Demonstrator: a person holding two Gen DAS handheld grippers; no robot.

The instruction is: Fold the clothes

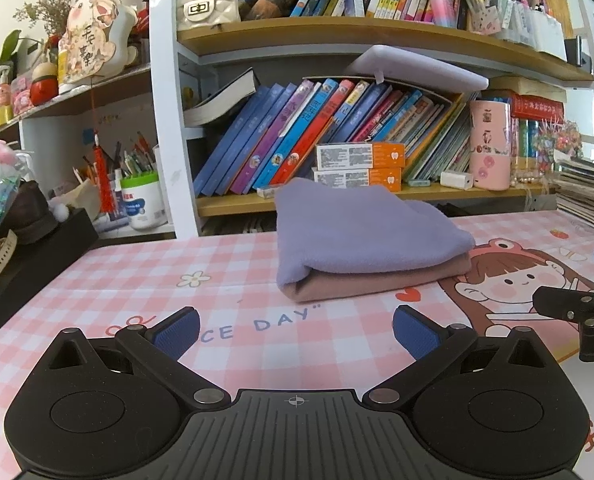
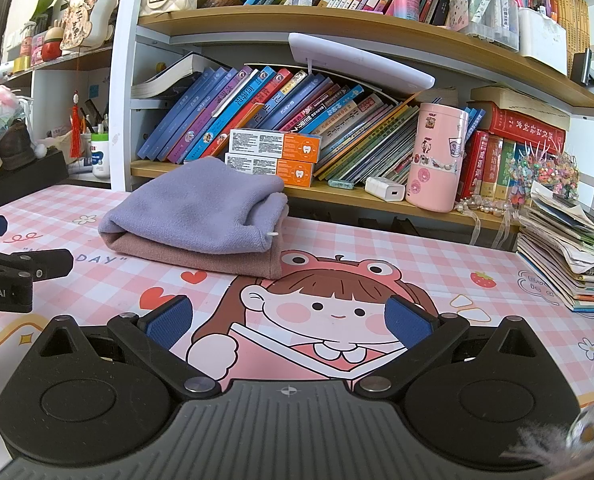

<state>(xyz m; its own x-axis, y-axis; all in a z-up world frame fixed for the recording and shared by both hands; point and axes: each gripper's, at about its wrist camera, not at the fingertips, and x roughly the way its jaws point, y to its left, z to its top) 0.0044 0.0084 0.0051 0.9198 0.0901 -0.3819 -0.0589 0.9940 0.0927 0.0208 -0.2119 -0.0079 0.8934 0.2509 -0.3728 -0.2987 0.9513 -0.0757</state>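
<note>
Left wrist view showed 2 folded cloths, the purple cloth (image 1: 361, 228) stacked on the pink cloth (image 1: 373, 280) on the surface (image 1: 137, 276), so folding looked done, while the left claw (image 1: 295, 330) and right claw (image 2: 289, 320) both gaped wide, empty.

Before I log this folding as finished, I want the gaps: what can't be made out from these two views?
- Purple cloth and pink cloth: their far sides, and the pink one's top, are hidden in both views; what garments they are is unclear.
- Right gripper: in the left wrist view the right edge cuts it off.
- Left gripper: in the right wrist view the left edge cuts it off.
- Hands on the grippers: out of frame.
</note>
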